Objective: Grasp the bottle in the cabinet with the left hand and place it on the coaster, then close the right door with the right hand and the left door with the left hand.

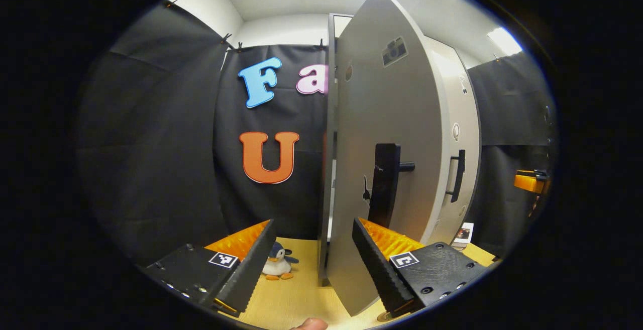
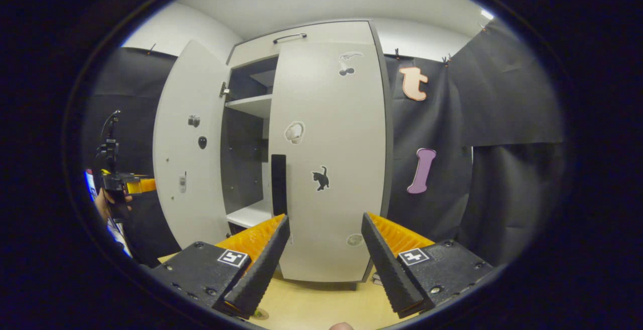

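The grey cabinet (image 2: 306,33) stands on a wooden tabletop. Its left door (image 1: 387,119) hangs open, and its black handle (image 1: 386,184) is just beyond my left gripper (image 1: 311,269). That gripper is open, and the door's lower corner lies in front of its right finger (image 1: 377,267). The right door (image 2: 329,159) lies flat against the cabinet front, with its black handle (image 2: 279,184) at its left edge. My right gripper (image 2: 324,264) is open and empty, facing this door from close by. Bare shelves (image 2: 248,105) show through the gap between the doors.
A small penguin toy (image 1: 279,264) stands on the table left of the cabinet. A small card or box (image 1: 462,234) lies near the cabinet's right foot. A hand holds the left gripper (image 2: 123,184) out by the open door. Black cloth walls close in all round.
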